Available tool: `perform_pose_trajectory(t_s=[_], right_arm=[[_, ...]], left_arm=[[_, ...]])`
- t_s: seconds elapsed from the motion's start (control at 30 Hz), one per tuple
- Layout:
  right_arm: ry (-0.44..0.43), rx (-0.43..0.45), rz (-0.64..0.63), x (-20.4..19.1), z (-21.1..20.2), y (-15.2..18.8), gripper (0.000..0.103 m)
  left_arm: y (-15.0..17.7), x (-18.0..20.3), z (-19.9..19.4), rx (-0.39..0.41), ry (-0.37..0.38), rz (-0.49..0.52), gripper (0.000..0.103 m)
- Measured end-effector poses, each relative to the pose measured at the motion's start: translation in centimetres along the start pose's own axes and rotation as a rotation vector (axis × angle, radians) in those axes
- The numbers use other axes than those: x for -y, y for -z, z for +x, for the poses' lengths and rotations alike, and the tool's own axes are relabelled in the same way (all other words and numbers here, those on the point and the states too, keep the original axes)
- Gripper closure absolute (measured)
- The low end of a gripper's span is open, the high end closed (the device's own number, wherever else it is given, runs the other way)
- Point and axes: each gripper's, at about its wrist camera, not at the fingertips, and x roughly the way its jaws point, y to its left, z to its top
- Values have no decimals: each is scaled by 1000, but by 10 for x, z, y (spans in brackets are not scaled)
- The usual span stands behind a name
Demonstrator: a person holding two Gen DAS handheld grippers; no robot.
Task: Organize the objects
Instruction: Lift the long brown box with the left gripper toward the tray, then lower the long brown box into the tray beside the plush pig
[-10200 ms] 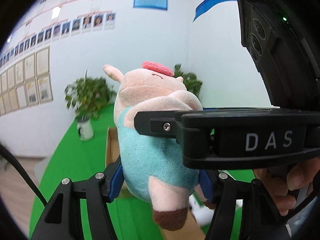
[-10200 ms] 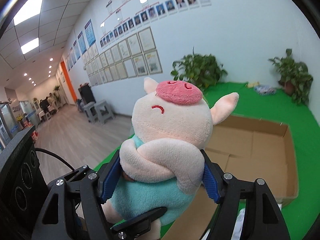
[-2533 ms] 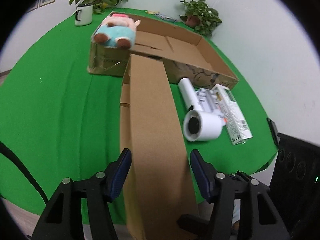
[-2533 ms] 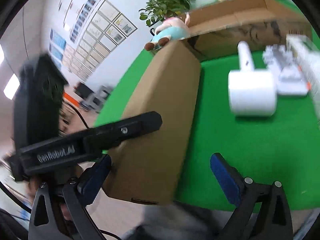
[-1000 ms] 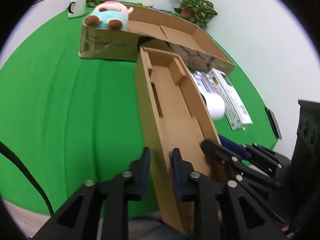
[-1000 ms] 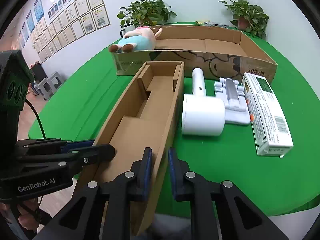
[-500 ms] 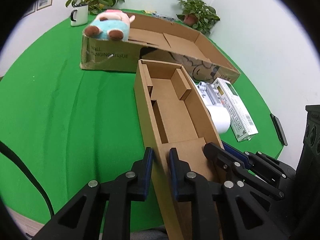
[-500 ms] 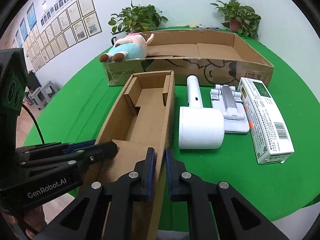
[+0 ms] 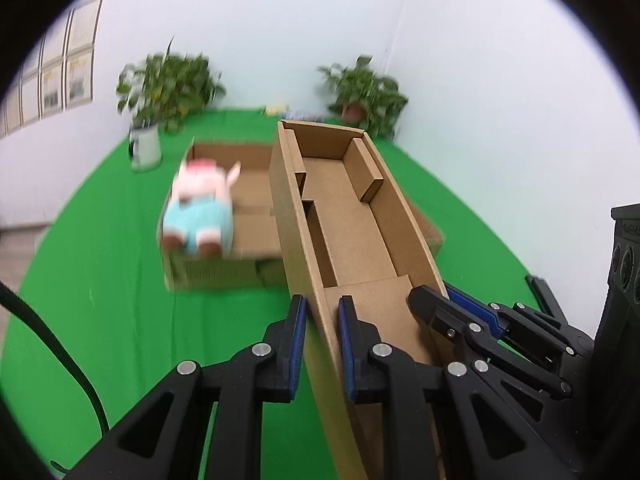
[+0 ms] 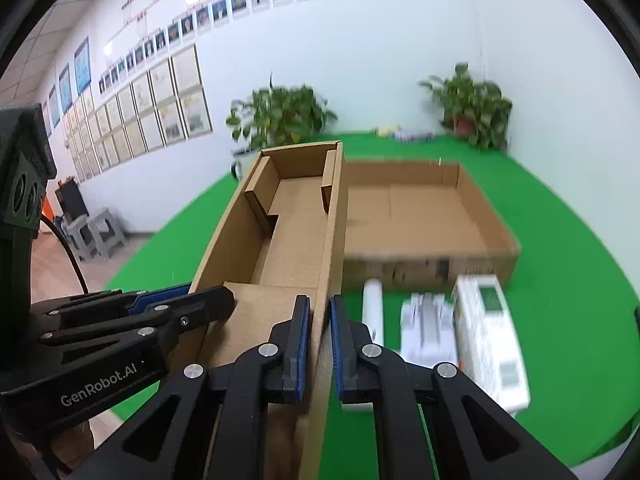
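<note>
Left gripper [image 9: 322, 344]: jaws narrow, pads pinched on the left long wall of the narrow cardboard tray [image 9: 352, 220], at its near end. Right gripper [image 10: 319, 346]: jaws narrow, pinched on the right long wall of the same tray [image 10: 296, 240], also at the near end. Both hold the tray from the same short end; neither is nearer to its far end.

Tray's long axis runs straight away from both grippers. The far end appears lifted, projecting over the wide flat carton [image 10: 420, 216] beyond it. Judgement: the tray is carried, cantilevered from the near end, so it may sag or twist.

Landmark = wide flat carton [image 9: 248, 268]. The plush pig [image 9: 200, 212] lies at its left end. In front of the carton, right of the tray: the white roller [image 10: 373, 308], a white plastic part [image 10: 428, 328] and a white printed box [image 10: 492, 332], side by side on the green cloth [image 10: 560, 240]. The next move likely turns on clearing the carton's near wall.
</note>
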Motion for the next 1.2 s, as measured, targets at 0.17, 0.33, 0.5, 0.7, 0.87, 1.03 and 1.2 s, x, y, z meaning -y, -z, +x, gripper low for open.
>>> perform_pose_trajectory(t_s=[0.17,0.33,0.5,0.7,0.87,1.03,1.2], right_arm=[[33,98,-40,0,-10,-43,95],[30,148,-41,2,-18,-84,95],[44,206,-24,6,-28,-130,95],[38,227,-25,10,-25,-185,95],[38,195,-15,13,-1,-218,95],[32,130,10,23,46,-234,95],[24,65,15,34,105,-226,95]], left_arm=[[-46,10,-6,77,-7,40,88],[-85,14,-10,128,-6,65,88],[-130,16,-14,184,2,75,88],[-172,19,-14,216,-37,119,88],[-197,9,7,182,-46,103,89],[-203,-3,42,132,-69,85,90],[-197,-17,84,76,-95,68,90]])
